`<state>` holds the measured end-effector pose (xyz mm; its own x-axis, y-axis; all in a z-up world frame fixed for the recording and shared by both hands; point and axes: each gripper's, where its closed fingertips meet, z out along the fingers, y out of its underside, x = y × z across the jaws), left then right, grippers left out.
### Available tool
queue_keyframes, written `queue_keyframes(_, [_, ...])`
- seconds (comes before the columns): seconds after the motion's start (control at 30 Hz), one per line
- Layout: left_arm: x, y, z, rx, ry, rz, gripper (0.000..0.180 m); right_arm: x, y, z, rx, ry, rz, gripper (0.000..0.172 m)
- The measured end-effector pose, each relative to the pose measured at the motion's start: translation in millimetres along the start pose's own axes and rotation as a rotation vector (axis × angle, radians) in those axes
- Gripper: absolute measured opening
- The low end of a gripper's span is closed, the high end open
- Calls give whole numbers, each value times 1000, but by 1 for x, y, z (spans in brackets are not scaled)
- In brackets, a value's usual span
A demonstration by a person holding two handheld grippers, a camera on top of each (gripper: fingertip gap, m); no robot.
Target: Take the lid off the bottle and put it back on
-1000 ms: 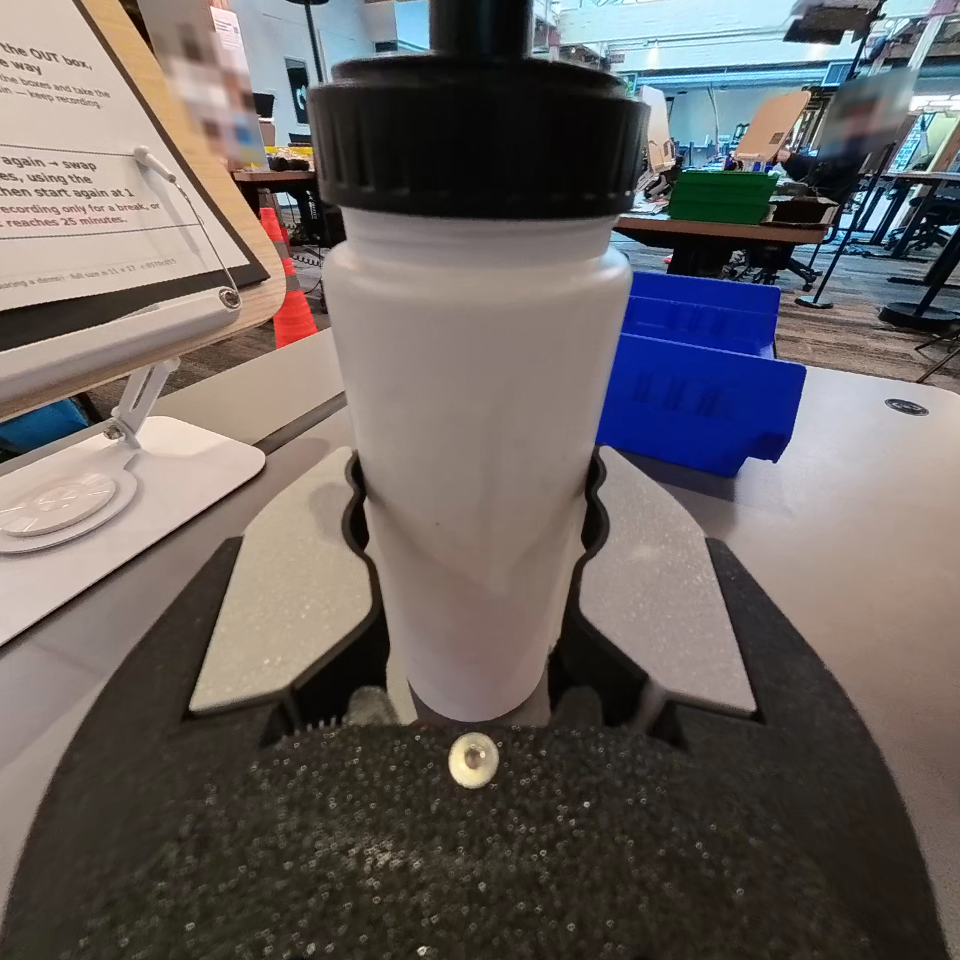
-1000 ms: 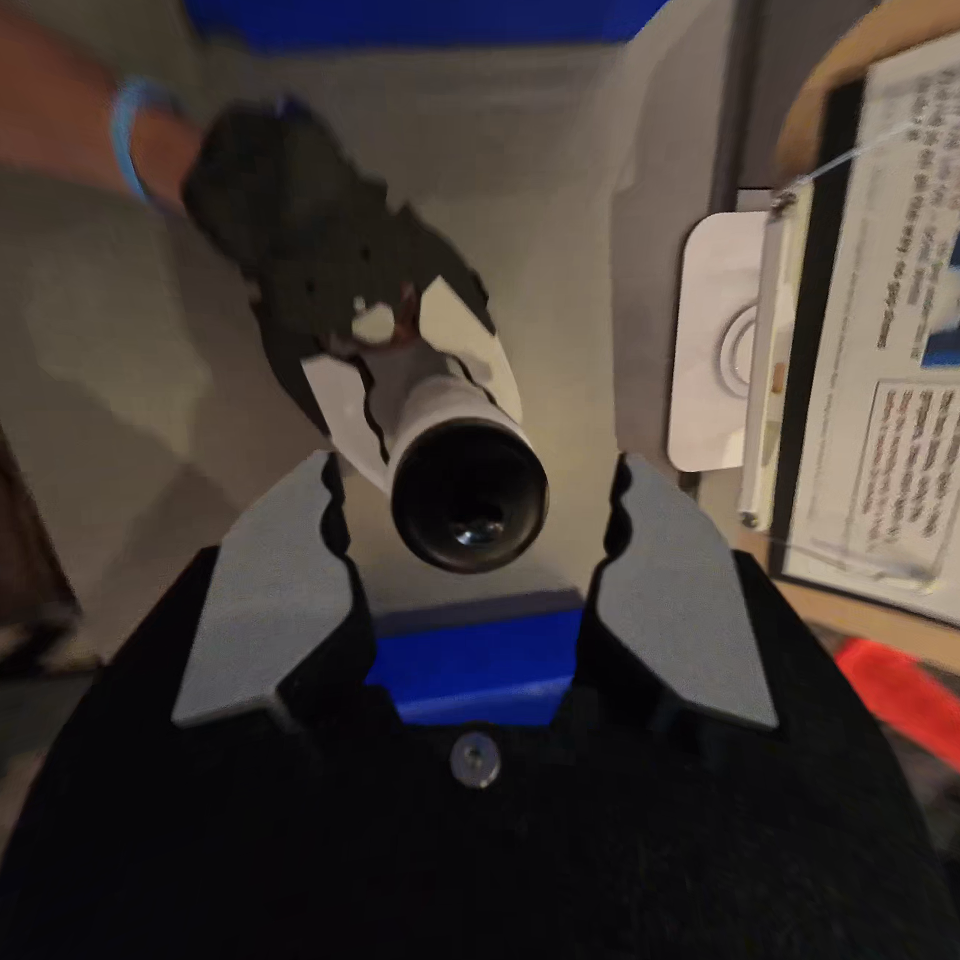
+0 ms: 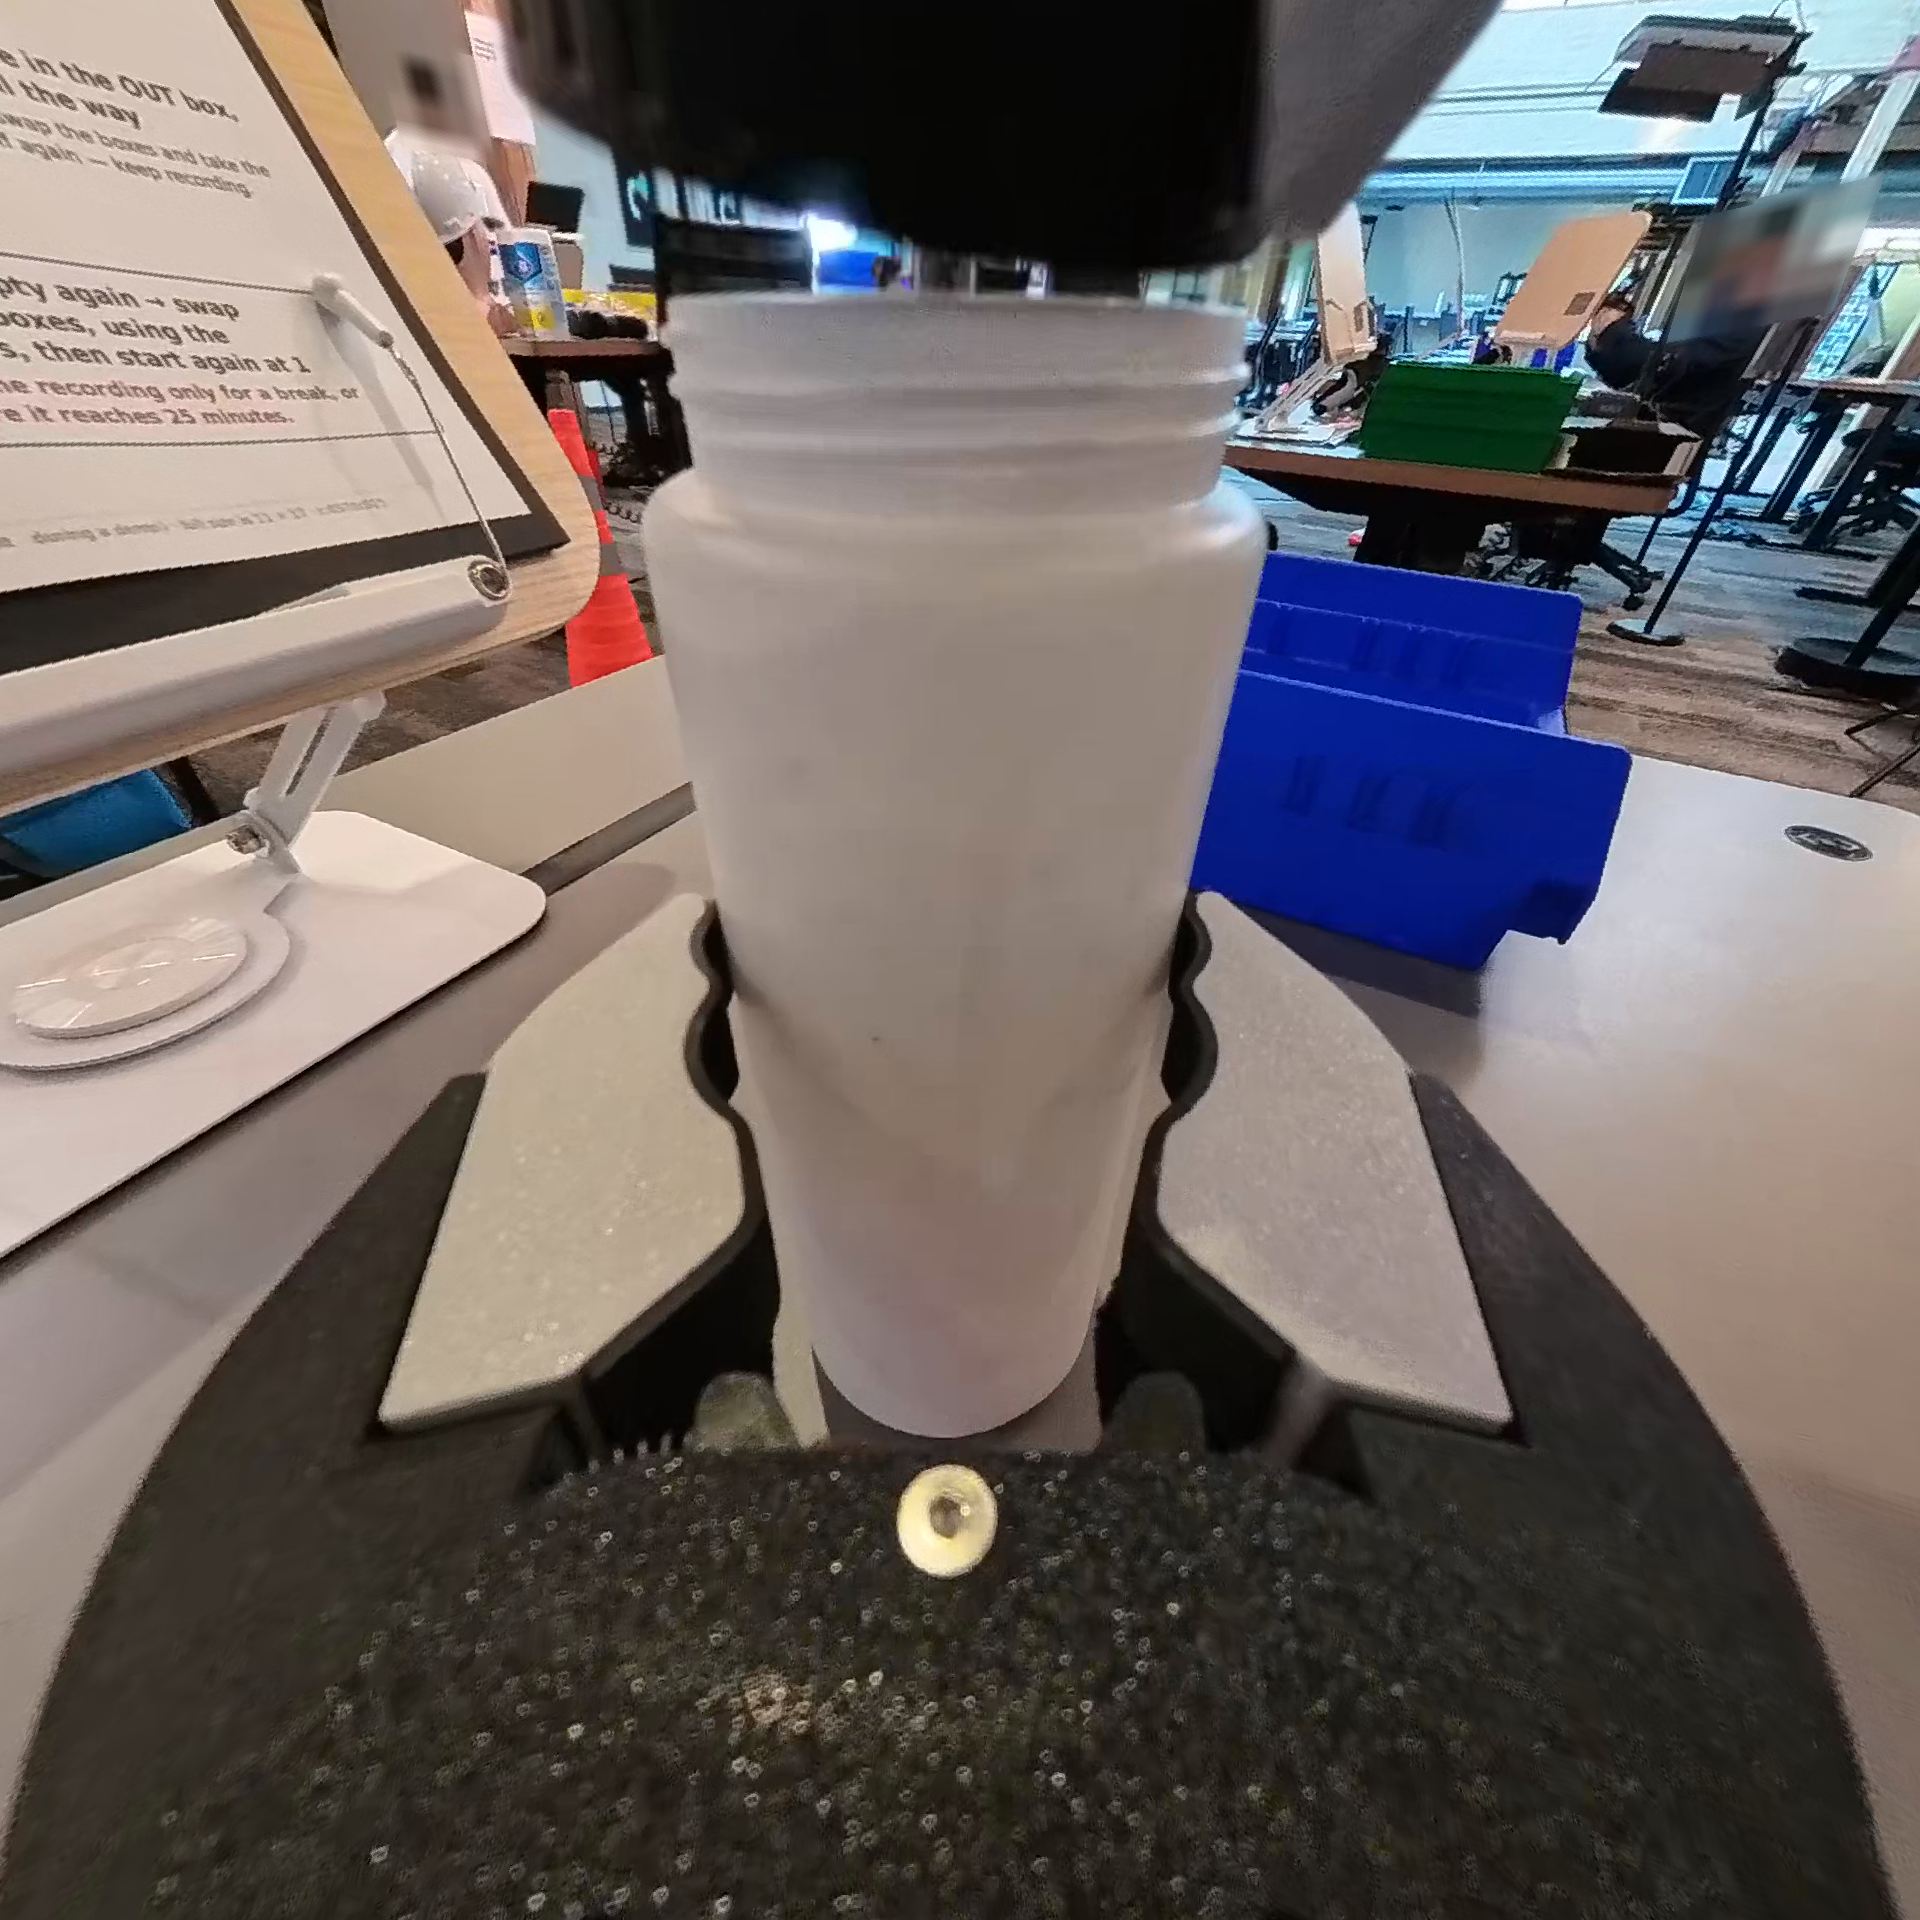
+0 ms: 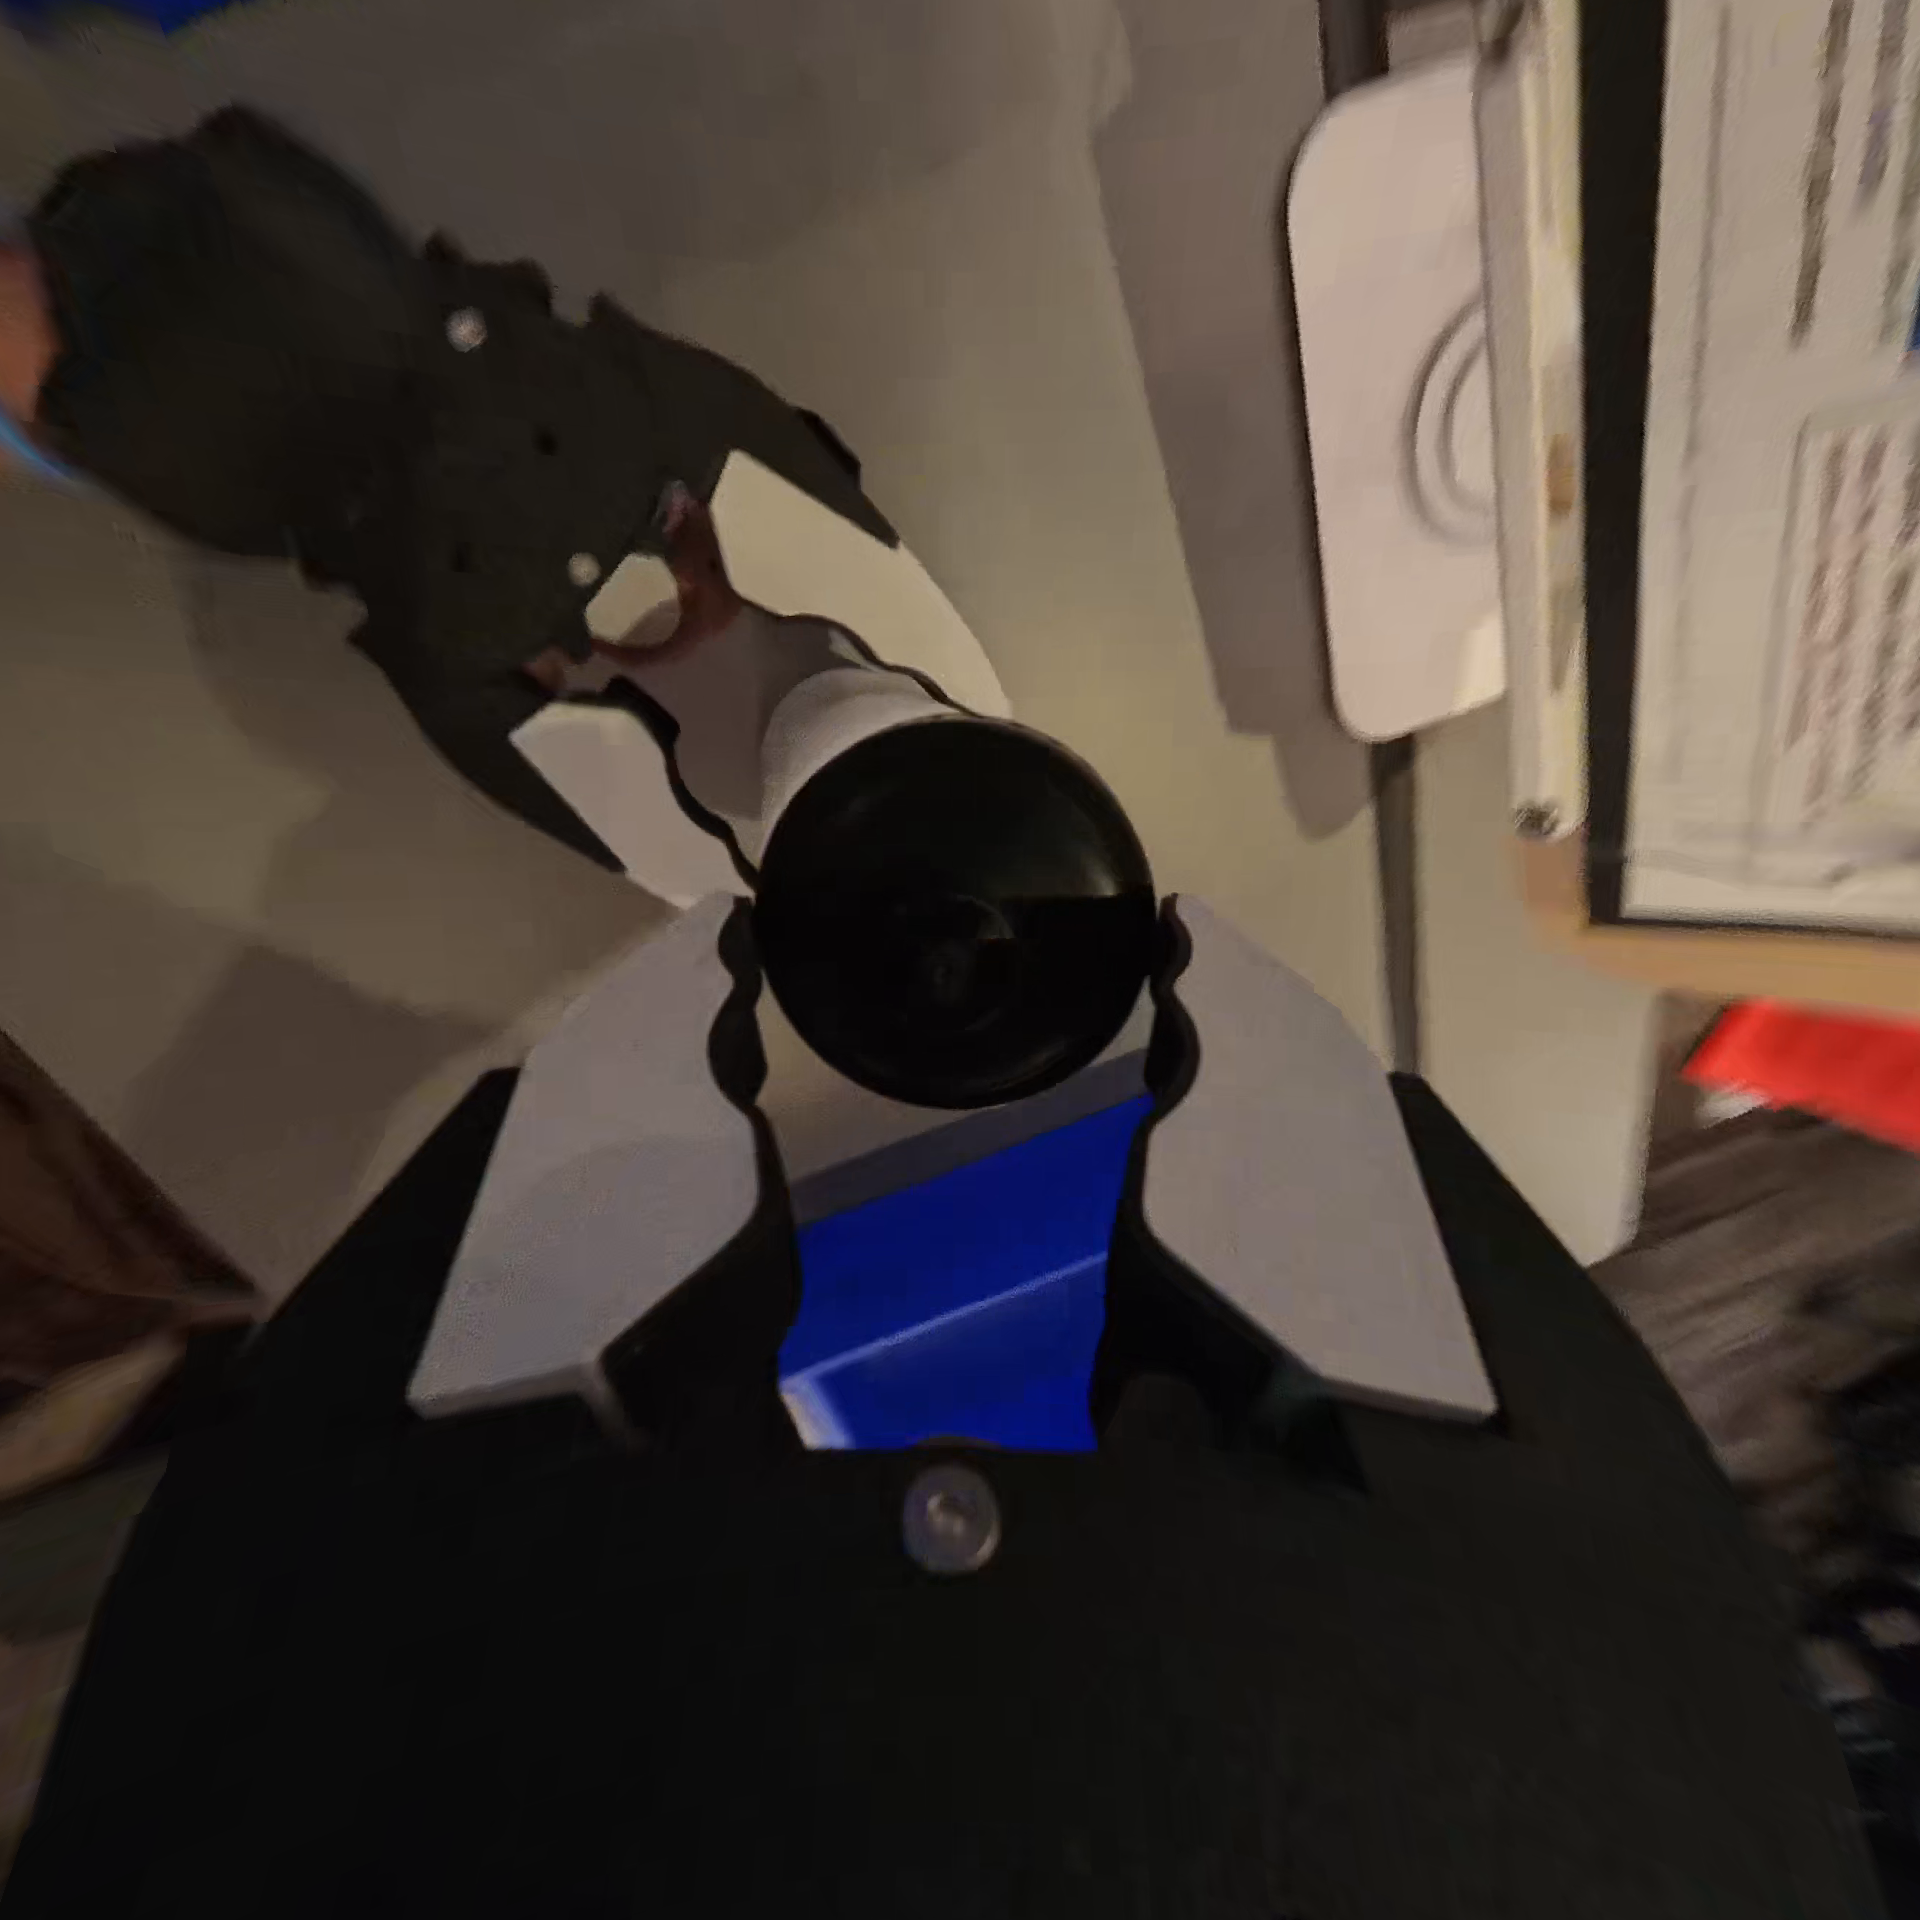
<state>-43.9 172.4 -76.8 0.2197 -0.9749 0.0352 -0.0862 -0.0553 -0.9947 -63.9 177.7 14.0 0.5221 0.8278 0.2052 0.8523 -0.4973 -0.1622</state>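
The white bottle (image 3: 956,831) stands upright, its threaded neck bare. The black round lid (image 4: 951,914) hangs just above the mouth, off the threads.

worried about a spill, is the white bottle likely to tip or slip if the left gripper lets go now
Probably tippy: the white bottle is tall and narrow, and its threaded neck stands uncapped under the black lid. Its plastic looks smooth, so likely slippery. The left gripper pinches it low on both sides, steadying it for now.

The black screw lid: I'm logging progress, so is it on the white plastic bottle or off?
Off. The black screw lid sits above the white plastic bottle, whose threaded neck is bare.
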Motion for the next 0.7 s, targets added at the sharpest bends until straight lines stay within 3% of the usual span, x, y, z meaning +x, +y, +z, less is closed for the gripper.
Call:
queue_keyframes(0.07, [0,0,0,-2,1,4,80,-7,-3,-9,1,-10,-201,72])
queue_keyframes(0.17, [2,1,1,-7,-1,19,80,-10,-12,-27,57,23,-365,72])
queue_keyframes(0.3, [3,1,1,-7,-1,22,80,-14,-26,-56,294,142,-417,72])
queue_keyframes(0.5, [2,1,1,-7,6,17,80,-32,-9,-108,893,311,-192,72])
queue_keyframes(0.7, [2,2,1,-6,4,11,80,-5,75,-182,1454,589,247,72])
